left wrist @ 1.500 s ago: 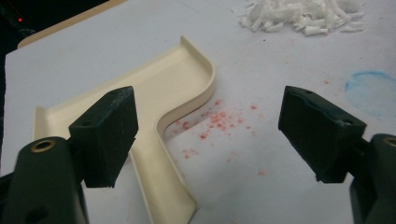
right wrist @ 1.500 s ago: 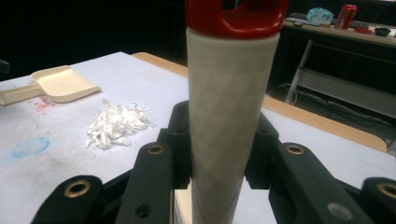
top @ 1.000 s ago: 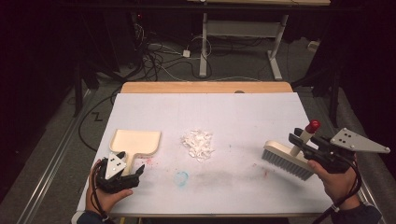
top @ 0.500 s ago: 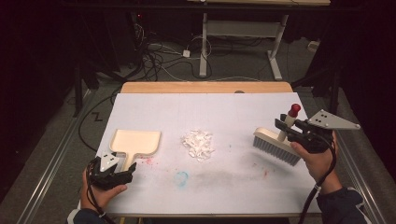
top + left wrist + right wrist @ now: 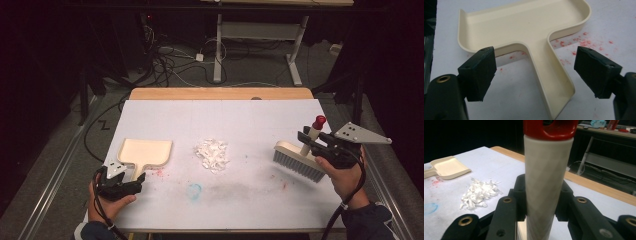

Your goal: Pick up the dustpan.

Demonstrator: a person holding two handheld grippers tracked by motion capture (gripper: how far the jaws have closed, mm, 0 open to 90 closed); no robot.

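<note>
Holding the white brush with pale bristles (image 5: 299,161) in my right tongs (image 5: 312,141), I keep it at the right side of the white counter (image 5: 220,120). These tongs are clamped on its white round handle (image 5: 546,182), which stands upright between the two black jaws in the right gripper view. The handle has a red cap with a hole (image 5: 550,128) at its top. In the high view the brush head is long and flat, with the bristles turned down toward the counter, a little tilted; I cannot tell if they touch it.

My left tongs (image 5: 541,72) are apart, wide open, at the near left part of the counter. Between the two jaws lies the handle of the cream plastic dustpan (image 5: 524,27). This handle is a shallow channel with a raised edge, and it widens into a flat tray with rounded corners and a low wall. The jaws do not touch the handle; one stands at each side of it. The dustpan lies flat on the counter.

Near the middle of the counter there is a small heap of white paper scraps (image 5: 212,154), between the dustpan and the brush. Some red crumbs (image 5: 584,43) lie beside the dustpan handle, and a pale blue stain (image 5: 194,190) is on the counter nearer to me.
</note>
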